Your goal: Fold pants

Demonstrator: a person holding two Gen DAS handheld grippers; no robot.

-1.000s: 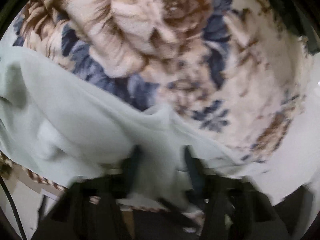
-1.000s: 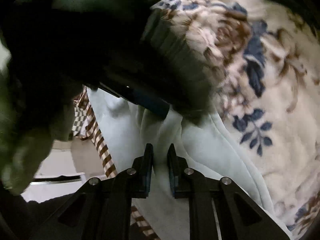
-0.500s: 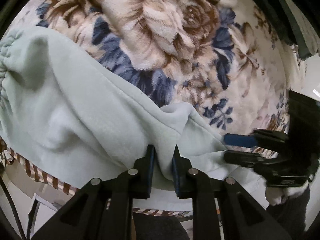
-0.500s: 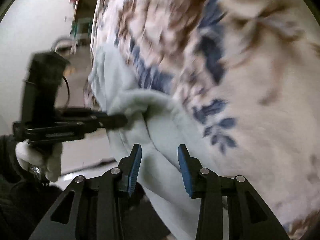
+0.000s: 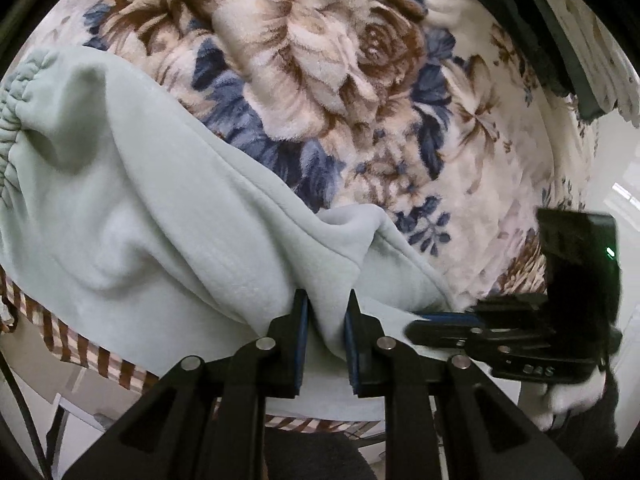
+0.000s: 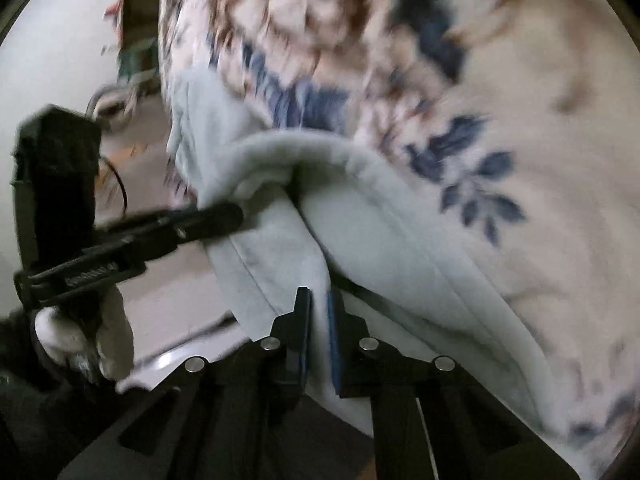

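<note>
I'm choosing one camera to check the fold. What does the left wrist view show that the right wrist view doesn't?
Left only: the gathered waistband, a striped cloth under the pants, dark clothes at the blanket's far edge.
Right only: pale floor, blurred clutter.
Both: the pants, the floral blanket, both tongs, left and right, shut on the fabric.

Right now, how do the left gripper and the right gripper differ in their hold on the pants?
The left gripper pinches a thick bunched fold of the pale green pants, its pads held apart by it; the right gripper clamps a thinner edge, pads nearly together. The left grips nearer the gathered waistband; the right grips further along the same near edge, beside the floral blanket. Both are shut on the pants.
</note>
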